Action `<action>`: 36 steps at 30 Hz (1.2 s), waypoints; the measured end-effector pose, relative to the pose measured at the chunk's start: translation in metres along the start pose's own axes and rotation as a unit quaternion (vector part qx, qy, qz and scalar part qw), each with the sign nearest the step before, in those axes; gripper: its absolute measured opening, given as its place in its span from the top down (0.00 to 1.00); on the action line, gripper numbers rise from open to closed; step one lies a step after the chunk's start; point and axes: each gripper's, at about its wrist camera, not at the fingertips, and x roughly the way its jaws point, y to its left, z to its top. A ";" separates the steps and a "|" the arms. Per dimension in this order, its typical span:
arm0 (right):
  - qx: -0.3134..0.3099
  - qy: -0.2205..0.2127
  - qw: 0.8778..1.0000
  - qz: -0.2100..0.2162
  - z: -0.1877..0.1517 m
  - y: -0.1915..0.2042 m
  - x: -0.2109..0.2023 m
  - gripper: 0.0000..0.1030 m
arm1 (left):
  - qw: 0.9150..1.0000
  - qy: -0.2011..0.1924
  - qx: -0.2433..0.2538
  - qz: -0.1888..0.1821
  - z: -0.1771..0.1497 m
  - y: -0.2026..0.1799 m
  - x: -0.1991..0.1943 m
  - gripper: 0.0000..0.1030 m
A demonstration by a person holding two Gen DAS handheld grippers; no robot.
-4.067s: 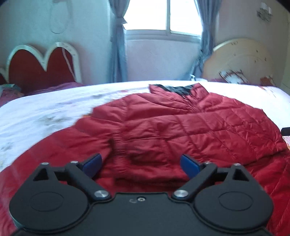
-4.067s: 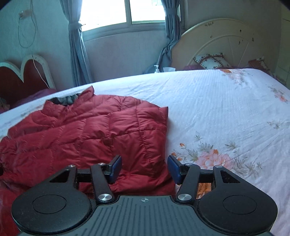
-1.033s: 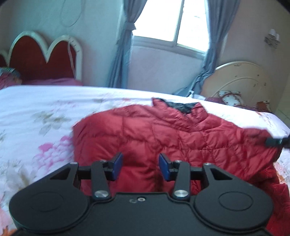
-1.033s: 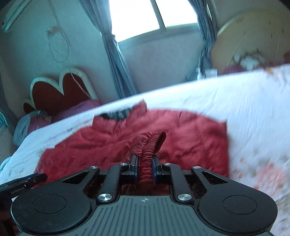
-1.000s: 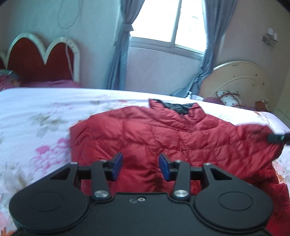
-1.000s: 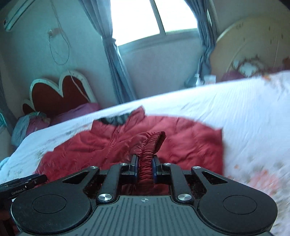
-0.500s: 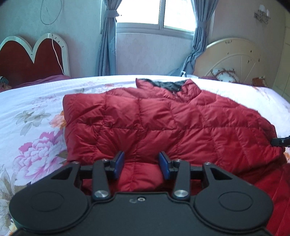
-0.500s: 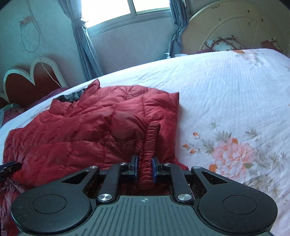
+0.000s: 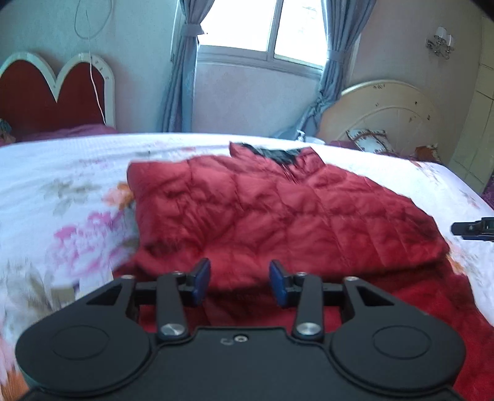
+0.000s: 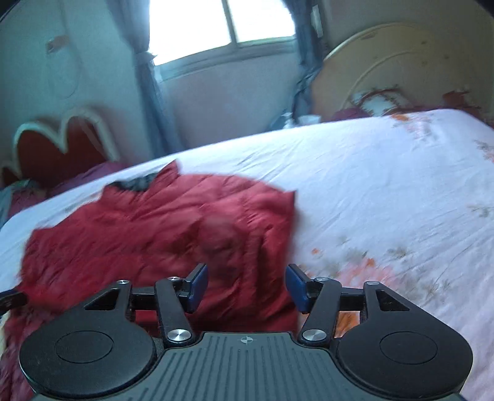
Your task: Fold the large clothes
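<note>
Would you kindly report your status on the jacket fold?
Left gripper open, empty. Right gripper open, empty. Red quilted puffer jacket flat on floral white bedsheet, sleeves folded in. Nothing in the way.

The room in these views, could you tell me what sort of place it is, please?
Most likely a home bedroom: a bed with a floral sheet, heart-shaped and round headboards by the wall, and a curtained window. A red jacket lies on the bed.

The jacket [image 9: 278, 216] is quilted red cloth with a slight sheen. The bedsheet [image 10: 386, 191] is matt white cloth, floral-printed. Both grippers [image 9: 239, 279] [image 10: 245, 285] are matt black, probably plastic, with bright metal screws and blue pads [image 9: 200, 277]; motion blur limits detail.
</note>
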 end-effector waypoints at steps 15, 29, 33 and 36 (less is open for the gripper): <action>-0.012 0.026 1.000 -0.002 -0.005 0.010 0.013 0.84 | 0.999 0.040 0.006 -0.002 -0.009 0.018 0.003 0.77; -0.049 0.012 0.998 -0.023 0.041 0.020 0.119 0.84 | 0.998 -0.012 0.022 0.060 0.037 0.037 0.091 0.65; -0.068 0.014 0.997 -0.027 0.030 0.020 0.130 0.84 | 0.997 -0.006 0.025 0.066 0.036 0.042 0.089 0.65; -0.058 -0.002 0.998 -0.028 0.034 0.024 0.105 0.84 | 0.997 -0.023 0.027 0.065 0.040 0.036 0.067 0.67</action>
